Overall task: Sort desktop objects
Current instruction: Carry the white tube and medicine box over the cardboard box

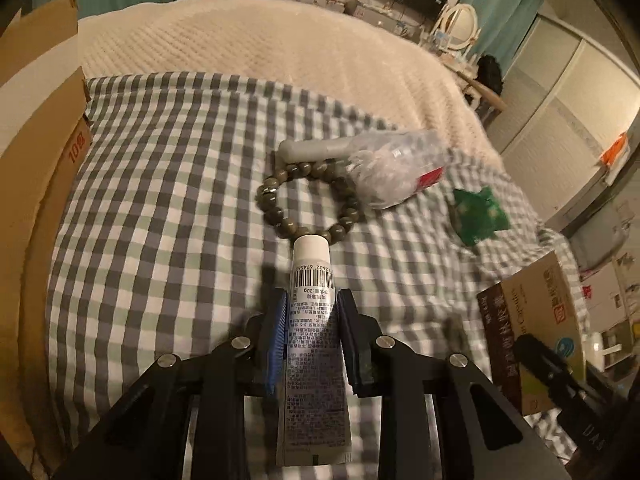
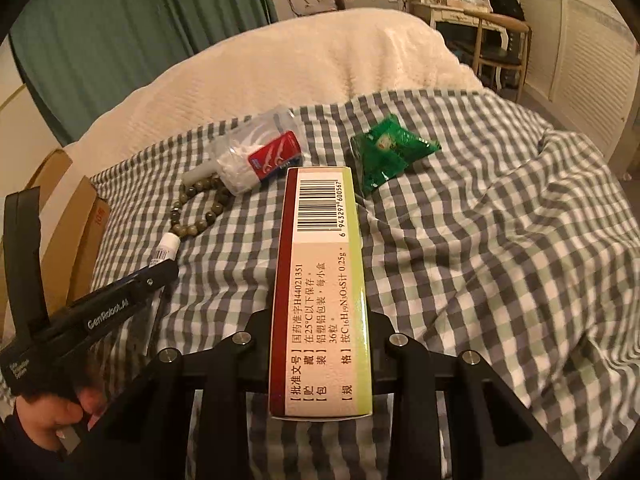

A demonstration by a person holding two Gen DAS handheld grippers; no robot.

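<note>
Left gripper: matte black plastic linkage arms, angular, with triangular cut-outs and four round silver screw heads across the near edge. One jaw has a blue ribbed pad on its inner face, the other a dark, near-black pad. Seen from the right wrist camera, its black body carries white "GenRobot.AI" lettering, a small white printed label near the handle and a black strap loop at the far left.

Right gripper: same black linkage frame, four silver screw heads, triangular cut-outs.

Hand on the left gripper's handle, dark sleeve at the wrist.
</note>
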